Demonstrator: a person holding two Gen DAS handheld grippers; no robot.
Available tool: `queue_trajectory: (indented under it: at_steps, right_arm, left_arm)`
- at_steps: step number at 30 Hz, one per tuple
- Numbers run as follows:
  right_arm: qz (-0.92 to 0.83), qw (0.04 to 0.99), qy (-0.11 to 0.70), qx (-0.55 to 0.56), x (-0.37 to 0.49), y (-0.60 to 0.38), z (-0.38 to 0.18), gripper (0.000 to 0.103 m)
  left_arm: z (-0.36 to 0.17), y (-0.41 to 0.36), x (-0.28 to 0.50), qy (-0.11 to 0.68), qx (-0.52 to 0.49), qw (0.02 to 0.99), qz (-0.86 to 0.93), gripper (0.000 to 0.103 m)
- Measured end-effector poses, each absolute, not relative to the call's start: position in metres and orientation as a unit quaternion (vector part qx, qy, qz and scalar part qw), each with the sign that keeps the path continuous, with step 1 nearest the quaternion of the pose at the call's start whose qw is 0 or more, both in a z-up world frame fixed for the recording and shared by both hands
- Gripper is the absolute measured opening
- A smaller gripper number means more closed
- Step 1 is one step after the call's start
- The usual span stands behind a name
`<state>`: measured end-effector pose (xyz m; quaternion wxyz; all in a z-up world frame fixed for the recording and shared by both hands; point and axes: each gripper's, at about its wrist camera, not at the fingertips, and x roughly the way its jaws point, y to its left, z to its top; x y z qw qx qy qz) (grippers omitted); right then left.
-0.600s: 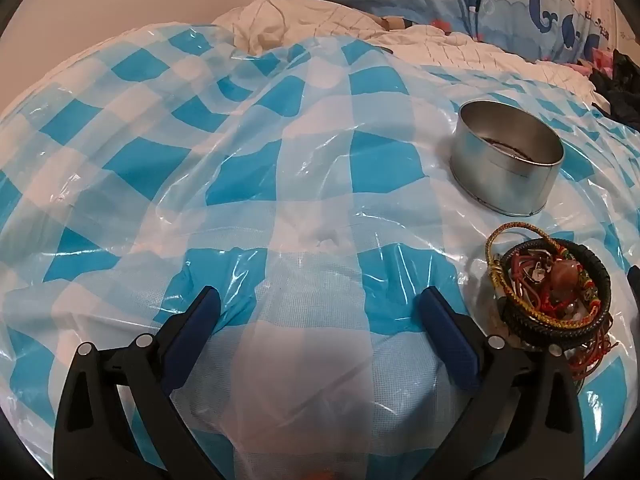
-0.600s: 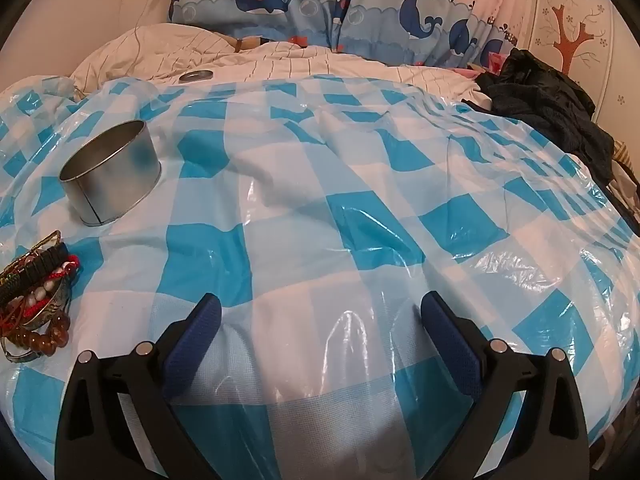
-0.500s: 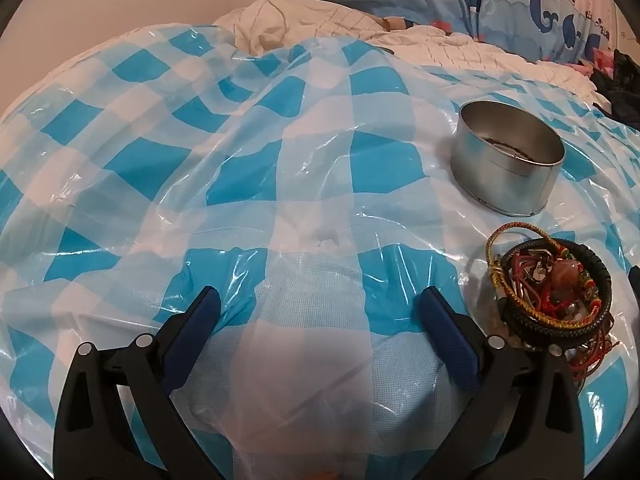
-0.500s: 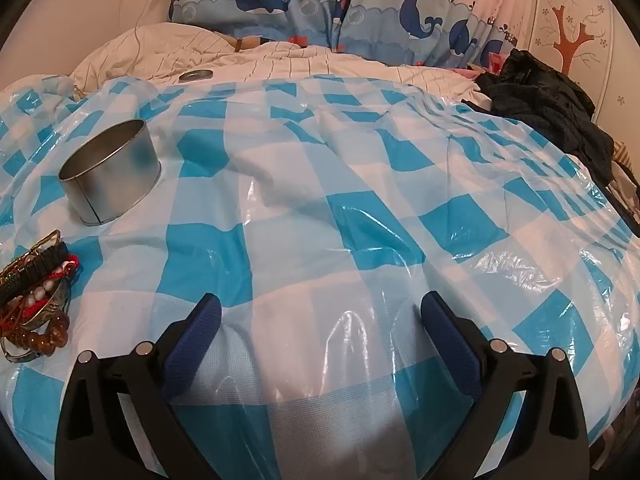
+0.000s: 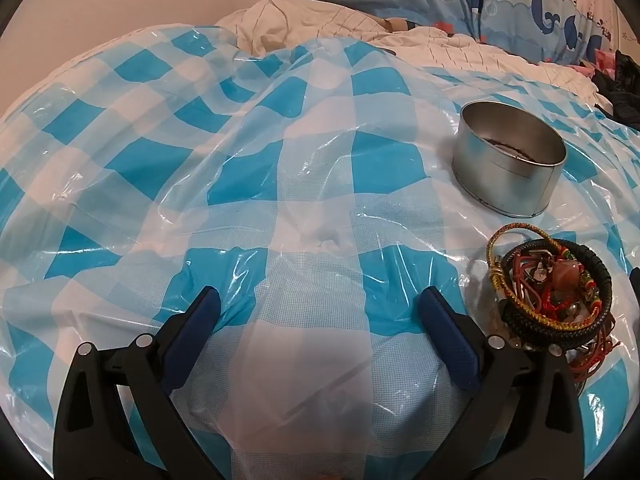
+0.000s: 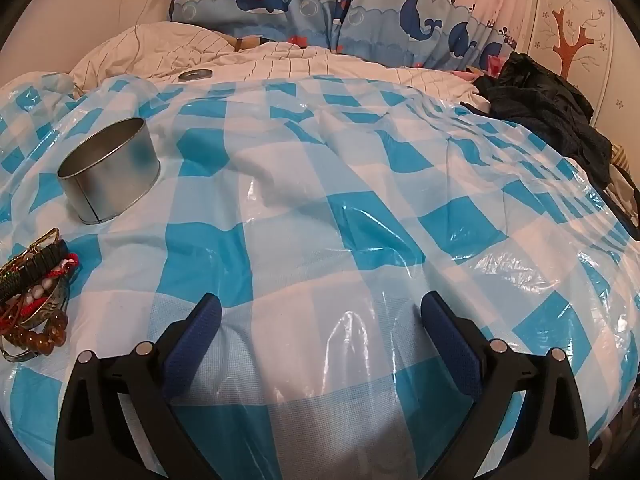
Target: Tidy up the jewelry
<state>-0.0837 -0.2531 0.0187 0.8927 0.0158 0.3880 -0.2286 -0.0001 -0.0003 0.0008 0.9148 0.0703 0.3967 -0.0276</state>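
Observation:
A pile of bracelets (image 5: 556, 300), with black braided, gold-cord, red-string and beaded pieces, lies on the blue-and-white checked plastic sheet (image 5: 280, 168) at the right of the left wrist view. It also shows at the far left of the right wrist view (image 6: 34, 296). A round open metal tin (image 5: 508, 164) stands just beyond the pile; it shows in the right wrist view too (image 6: 108, 168). My left gripper (image 5: 318, 300) is open and empty, left of the pile. My right gripper (image 6: 320, 306) is open and empty, well right of it.
The sheet covers a bed with rumpled white bedding (image 6: 240, 56) behind it. A flat metal lid (image 6: 196, 75) lies on that bedding. Dark clothes (image 6: 548, 100) are heaped at the far right. Whale-print curtains (image 6: 320, 4) hang at the back.

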Motion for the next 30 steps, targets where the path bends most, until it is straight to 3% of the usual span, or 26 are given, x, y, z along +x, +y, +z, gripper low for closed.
queue_trajectory:
  at_steps: [30]
  right_arm:
    - [-0.208,0.9,0.383,0.009,-0.0825,-0.2481,0.0213,0.096]
  left_arm:
    - [0.0052,0.0054,0.0043,0.394,0.068,0.916,-0.031,0.096]
